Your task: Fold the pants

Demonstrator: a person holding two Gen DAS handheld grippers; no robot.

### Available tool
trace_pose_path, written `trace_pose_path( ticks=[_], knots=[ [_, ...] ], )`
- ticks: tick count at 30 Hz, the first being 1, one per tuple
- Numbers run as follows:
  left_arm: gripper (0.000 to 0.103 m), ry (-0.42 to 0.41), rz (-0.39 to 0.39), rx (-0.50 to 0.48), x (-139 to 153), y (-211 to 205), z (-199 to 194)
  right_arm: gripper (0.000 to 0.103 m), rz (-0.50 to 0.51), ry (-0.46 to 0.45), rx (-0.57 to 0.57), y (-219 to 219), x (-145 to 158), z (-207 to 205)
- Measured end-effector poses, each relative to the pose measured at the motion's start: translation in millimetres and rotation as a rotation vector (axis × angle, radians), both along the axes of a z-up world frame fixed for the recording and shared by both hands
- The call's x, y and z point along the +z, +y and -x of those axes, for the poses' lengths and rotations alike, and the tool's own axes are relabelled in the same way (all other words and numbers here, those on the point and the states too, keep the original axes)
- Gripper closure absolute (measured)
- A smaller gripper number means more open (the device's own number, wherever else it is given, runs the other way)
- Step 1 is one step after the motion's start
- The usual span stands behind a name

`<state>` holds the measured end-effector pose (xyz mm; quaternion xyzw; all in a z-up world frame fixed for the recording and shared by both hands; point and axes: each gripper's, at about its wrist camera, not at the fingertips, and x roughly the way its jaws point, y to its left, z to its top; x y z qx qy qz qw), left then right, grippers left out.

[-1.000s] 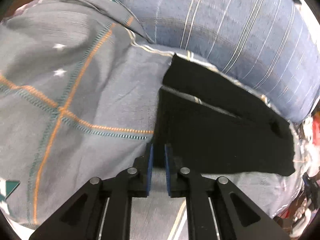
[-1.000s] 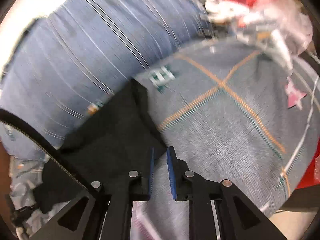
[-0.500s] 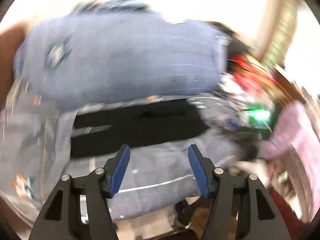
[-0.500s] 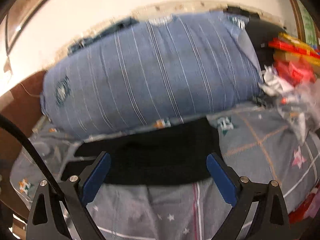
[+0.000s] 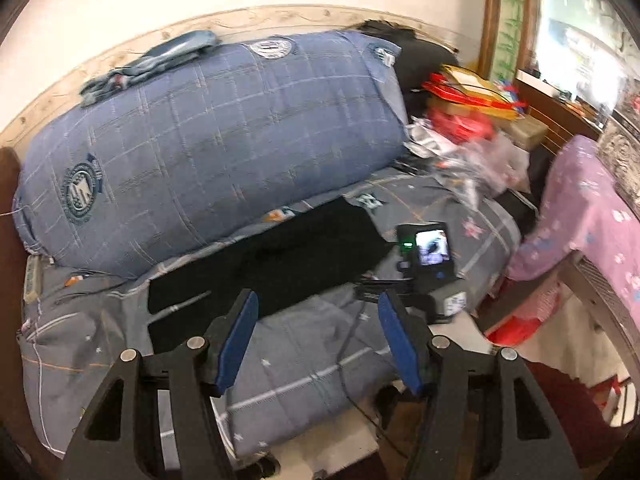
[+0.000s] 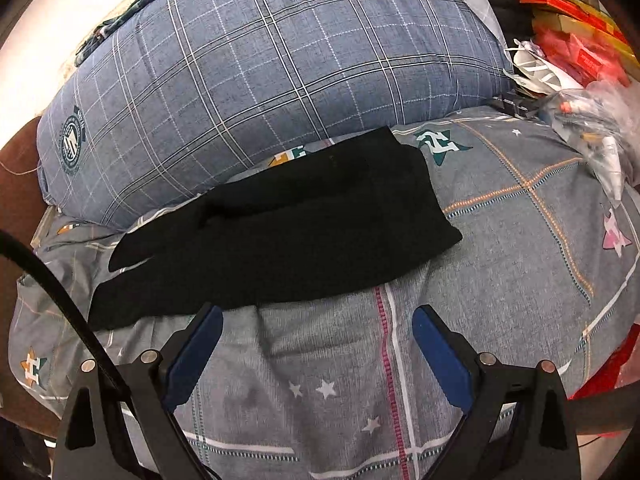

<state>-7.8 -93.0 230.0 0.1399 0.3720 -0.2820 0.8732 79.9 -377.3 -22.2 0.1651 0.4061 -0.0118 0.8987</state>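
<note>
Black pants (image 6: 280,232) lie folded lengthwise in a long flat strip on the grey patterned bedspread (image 6: 500,248), in front of a big blue plaid pillow. They also show in the left wrist view (image 5: 272,264). My left gripper (image 5: 318,340) is open and empty, held back from the bed above its front edge. My right gripper (image 6: 316,354) is open and empty, just in front of the pants' near edge. The other gripper's camera body (image 5: 430,254) shows to the right of the pants in the left wrist view.
A large blue plaid pillow (image 6: 280,60) fills the back of the bed. Red packages and plastic bags (image 5: 468,128) are piled at the right end. A pink flowered cloth (image 5: 584,216) covers furniture at the right. A wooden headboard (image 5: 120,52) runs behind the pillow.
Both grippers have let go of the pants, opened wide and pulled back from the bed. The pants now lie flat as a folded strip.
</note>
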Motion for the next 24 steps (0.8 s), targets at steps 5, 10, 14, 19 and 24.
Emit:
trace_pose_path(
  ticks=[5, 10, 14, 19, 24],
  knots=[
    [0.041, 0.061, 0.017, 0.034, -42.6, 39.1, -50.5, 0.004, 0.003, -0.031, -0.006, -5.9, 11.6, -22.8],
    [0.041, 0.217, 0.126, 0.27, -129.9, 122.7, -186.0, 0.004, 0.0, -0.078, 0.007, -37.3, 20.2, -73.1],
    [0.041, 0.295, 0.164, 0.445, -208.8, 185.8, -281.8, 0.004, -0.082, -0.031, 0.062, -60.3, 7.0, -137.2],
    [0.041, 0.393, 0.174, 0.578, -281.0, 230.5, -357.2, 0.004, -0.06, 0.065, 0.061, -84.2, -23.4, -218.9],
    [0.041, 0.446, 0.181, 0.619, -319.9, 247.6, -405.5, 0.004, -0.069, 0.107, 0.133, -90.2, -41.4, -271.6]
  ],
)
